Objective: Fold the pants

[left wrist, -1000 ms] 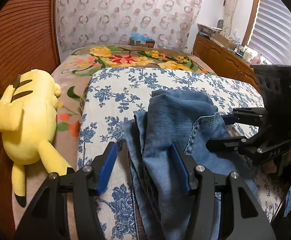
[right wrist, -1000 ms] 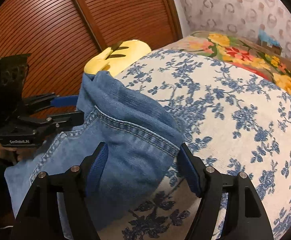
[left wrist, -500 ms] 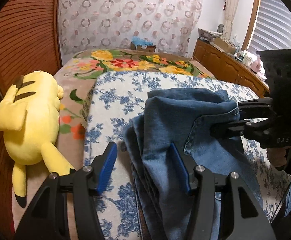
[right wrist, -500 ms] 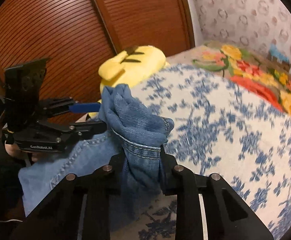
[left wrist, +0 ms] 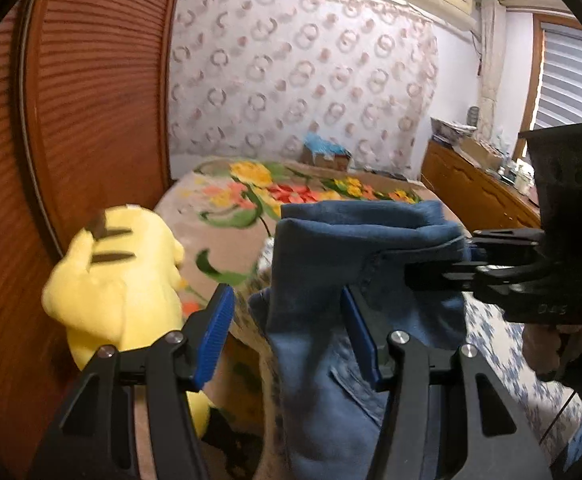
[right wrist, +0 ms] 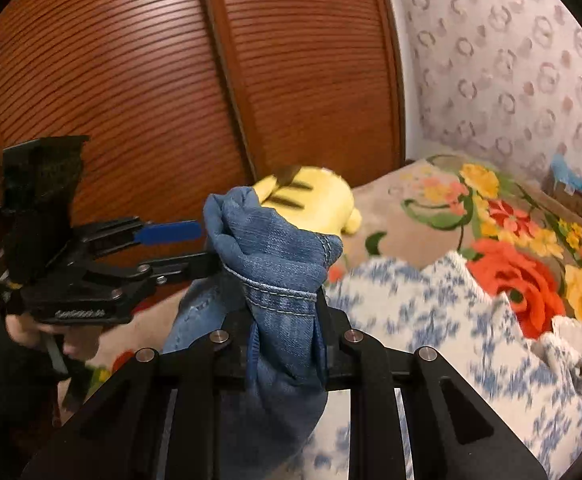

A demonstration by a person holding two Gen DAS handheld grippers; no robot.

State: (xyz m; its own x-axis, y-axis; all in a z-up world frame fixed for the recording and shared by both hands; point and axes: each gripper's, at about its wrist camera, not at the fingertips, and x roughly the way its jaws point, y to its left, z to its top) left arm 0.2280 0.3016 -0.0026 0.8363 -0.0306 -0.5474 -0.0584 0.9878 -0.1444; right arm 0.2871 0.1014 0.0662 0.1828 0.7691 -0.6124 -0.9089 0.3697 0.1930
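A: What is carrying everything here?

B: A bed [right wrist: 395, 220], covered by a tan blanket [left wrist: 227, 244] printed with large red, yellow and orange flowers.

A: And directly on that blanket?

B: A white cloth with a blue floral print [right wrist: 423, 312], spread over the near part and rumpled at its far edge. A yellow plush toy with dark ear stripes [left wrist: 119, 284] lies beside it, against the slatted wooden doors. A small box with something light blue on top [left wrist: 325, 152] sits at the far end by the wall.

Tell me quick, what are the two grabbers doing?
Left gripper: open, with the jeans hanging between its fingers, not pinched.
Right gripper: closed, holding the jeans.
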